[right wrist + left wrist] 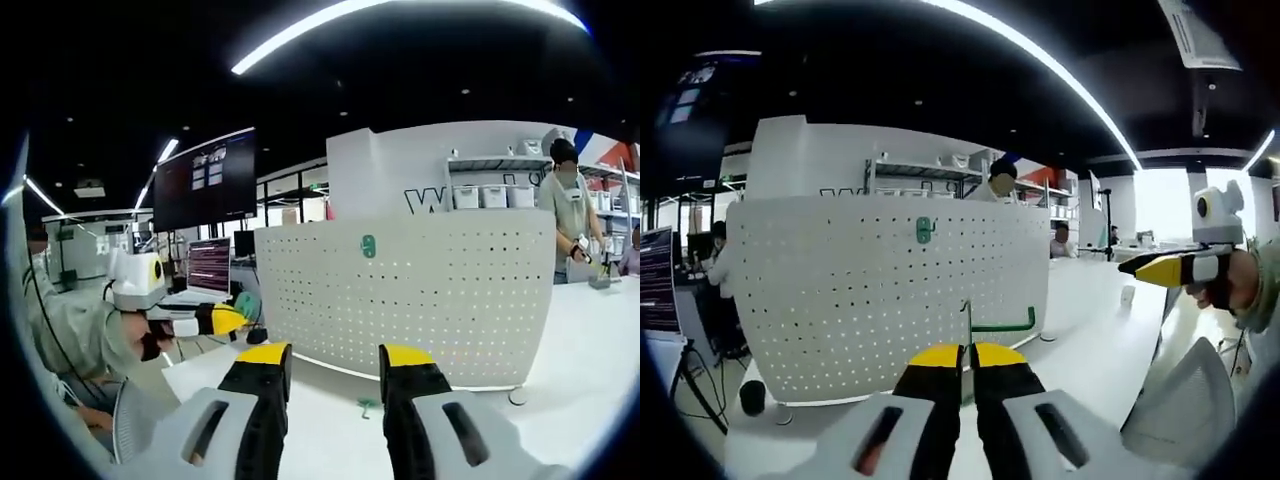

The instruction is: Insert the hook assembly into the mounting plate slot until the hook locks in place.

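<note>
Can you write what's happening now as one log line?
left gripper: shut on green hook | right gripper: open | pegboard: upright, hook not in

The left gripper (967, 352) pinches a green hook (1000, 324) between its closed yellow-tipped jaws, just before the white perforated mounting plate (840, 290) standing on the desk (1090, 350). A green clip (924, 231) sits high on the plate. The right gripper (1160, 268) hovers off the desk's right edge.
</note>
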`<state>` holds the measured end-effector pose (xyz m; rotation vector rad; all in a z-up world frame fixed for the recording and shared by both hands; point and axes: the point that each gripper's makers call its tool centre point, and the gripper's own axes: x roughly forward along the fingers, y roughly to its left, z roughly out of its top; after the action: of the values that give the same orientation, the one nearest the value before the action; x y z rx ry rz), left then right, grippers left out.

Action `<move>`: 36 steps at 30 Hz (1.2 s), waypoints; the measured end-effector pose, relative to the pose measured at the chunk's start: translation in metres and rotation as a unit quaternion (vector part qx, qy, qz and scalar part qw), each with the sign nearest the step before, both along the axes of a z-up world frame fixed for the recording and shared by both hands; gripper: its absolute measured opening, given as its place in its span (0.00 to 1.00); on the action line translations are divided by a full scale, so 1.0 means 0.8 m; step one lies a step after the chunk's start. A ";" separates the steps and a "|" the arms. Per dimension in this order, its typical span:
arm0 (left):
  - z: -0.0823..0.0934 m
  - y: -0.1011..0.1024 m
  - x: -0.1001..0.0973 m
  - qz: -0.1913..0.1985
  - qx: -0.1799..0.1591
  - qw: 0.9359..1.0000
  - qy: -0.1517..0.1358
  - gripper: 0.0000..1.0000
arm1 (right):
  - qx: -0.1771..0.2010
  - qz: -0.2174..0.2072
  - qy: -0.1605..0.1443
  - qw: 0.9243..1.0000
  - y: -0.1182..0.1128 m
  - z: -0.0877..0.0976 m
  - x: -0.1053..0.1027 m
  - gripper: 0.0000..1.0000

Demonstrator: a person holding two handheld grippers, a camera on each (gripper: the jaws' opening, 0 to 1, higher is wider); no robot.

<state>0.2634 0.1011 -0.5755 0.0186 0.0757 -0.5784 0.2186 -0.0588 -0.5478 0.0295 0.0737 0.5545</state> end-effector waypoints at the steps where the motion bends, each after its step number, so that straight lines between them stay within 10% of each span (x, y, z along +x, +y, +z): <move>1: 0.002 -0.001 -0.001 0.000 0.000 1.000 -0.003 0.03 | 0.001 0.003 0.000 1.000 0.002 0.001 0.000 0.33; 36: 0.046 -0.062 -0.039 -0.060 -0.025 0.997 -0.038 0.03 | 0.022 0.073 -0.017 0.997 0.064 0.036 -0.015 0.27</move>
<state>0.2323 0.0515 -0.5388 -0.0043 -0.0136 -0.6979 0.2068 -0.0074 -0.5190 0.0583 0.0311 0.7018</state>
